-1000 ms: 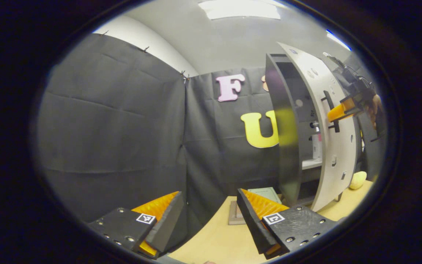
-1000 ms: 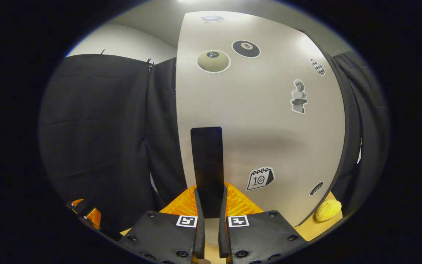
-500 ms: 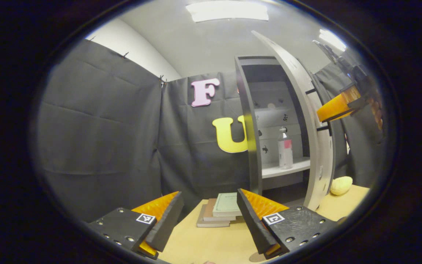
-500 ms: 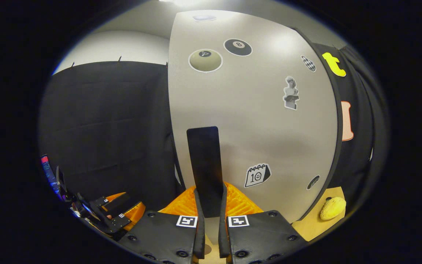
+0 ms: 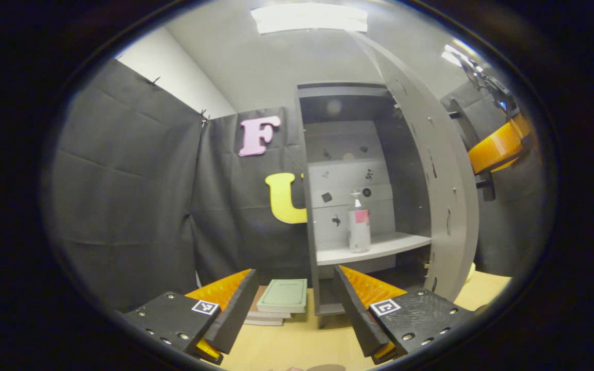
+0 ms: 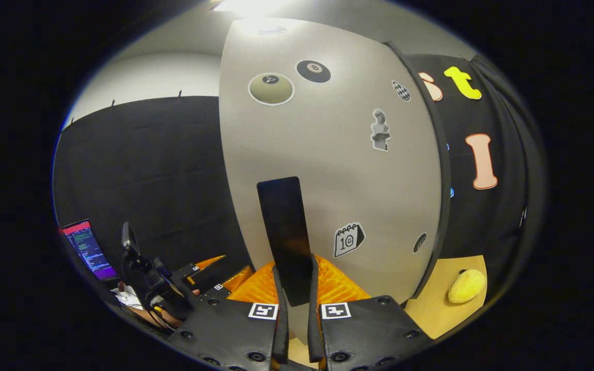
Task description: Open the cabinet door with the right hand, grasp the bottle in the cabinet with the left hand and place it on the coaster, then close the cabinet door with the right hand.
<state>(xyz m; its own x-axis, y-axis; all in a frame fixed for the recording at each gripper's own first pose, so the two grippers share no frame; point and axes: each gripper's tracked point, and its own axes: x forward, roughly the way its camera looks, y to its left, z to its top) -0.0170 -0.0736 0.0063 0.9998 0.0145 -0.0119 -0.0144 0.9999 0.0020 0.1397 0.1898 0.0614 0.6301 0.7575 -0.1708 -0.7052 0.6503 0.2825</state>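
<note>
Our right gripper point(image 6: 295, 304) has its jaws clamped on the grey cabinet door's black handle point(image 6: 285, 237); our left gripper point(image 5: 294, 304) hangs with jaws wide apart. The clear pump bottle point(image 5: 359, 229) stands upright on the cabinet's grey shelf point(image 5: 374, 249). Reaching in carelessly, we risk tipping it.

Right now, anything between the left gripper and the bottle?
Nothing in the left gripper view: the left gripper faces the bottle on its shelf across open air; door swung aside.
</note>
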